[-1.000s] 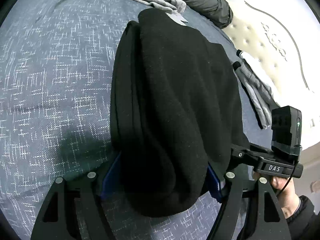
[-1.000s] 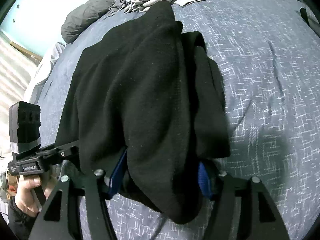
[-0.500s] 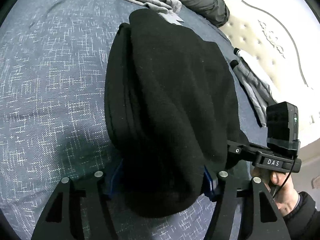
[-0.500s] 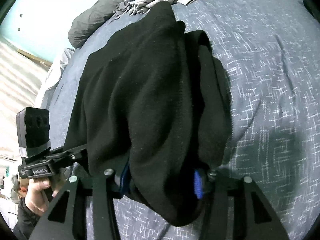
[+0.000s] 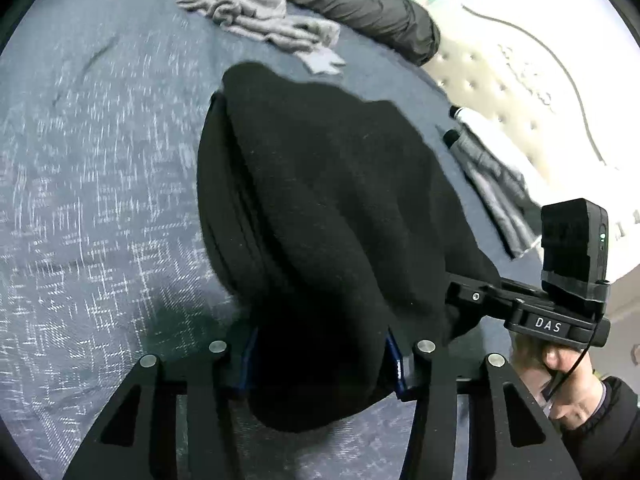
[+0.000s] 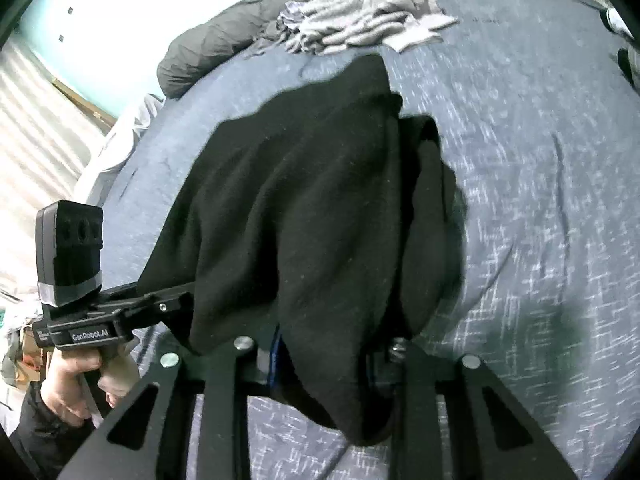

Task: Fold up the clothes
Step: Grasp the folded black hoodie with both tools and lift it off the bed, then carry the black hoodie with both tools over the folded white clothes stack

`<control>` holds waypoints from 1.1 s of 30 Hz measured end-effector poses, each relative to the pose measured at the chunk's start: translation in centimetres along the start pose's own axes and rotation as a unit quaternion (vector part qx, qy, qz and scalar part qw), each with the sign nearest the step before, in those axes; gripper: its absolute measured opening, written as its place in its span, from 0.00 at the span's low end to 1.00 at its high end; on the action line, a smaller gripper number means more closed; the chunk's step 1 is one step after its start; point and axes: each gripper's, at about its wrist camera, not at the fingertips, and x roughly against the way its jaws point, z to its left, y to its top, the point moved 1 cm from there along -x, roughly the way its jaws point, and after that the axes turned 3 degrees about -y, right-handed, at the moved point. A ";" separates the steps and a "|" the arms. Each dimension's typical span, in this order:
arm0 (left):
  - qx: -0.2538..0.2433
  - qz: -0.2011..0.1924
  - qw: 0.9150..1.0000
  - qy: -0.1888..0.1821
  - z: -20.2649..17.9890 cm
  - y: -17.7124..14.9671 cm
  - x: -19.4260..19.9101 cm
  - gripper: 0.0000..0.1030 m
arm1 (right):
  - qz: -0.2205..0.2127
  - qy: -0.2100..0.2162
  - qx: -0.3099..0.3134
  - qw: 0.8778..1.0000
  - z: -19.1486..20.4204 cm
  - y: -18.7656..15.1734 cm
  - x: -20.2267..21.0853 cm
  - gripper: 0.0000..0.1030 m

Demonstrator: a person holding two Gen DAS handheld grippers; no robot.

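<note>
A blue-grey bedspread meets a cream tufted headboard.

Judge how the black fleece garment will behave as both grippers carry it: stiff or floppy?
Probably floppy: the black fleece garment sags in deep folds and droops over both grippers' fingers. Likely light yet bulky, bunching thickly. Its fuzzy surface should resist slipping.

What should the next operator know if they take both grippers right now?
Left gripper: shut on the black garment.
Right gripper: shut on the same garment, at its near edge.
The garment lies bunched in thick layers on the blue bedspread.
Crumpled grey clothes wait at the far end; a grey item lies by the headboard.
Left to do: lay the black garment down, smooth it, then fold the grey clothes.
</note>
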 end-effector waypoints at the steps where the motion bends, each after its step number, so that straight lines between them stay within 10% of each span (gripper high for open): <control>1: -0.002 -0.005 1.000 -0.002 -0.4 0.0 0.3 0.51 | -0.005 -0.001 0.003 1.000 0.2 0.2 0.4 0.27; 25: -0.034 0.008 0.999 0.018 -5.2 -2.0 1.8 0.48 | -0.007 -0.036 0.045 0.998 0.0 -0.9 5.7 0.25; 33: 0.022 0.047 0.999 0.013 -2.3 -3.7 -0.9 0.64 | 0.039 -0.024 -0.002 0.999 -2.5 -2.2 2.9 0.41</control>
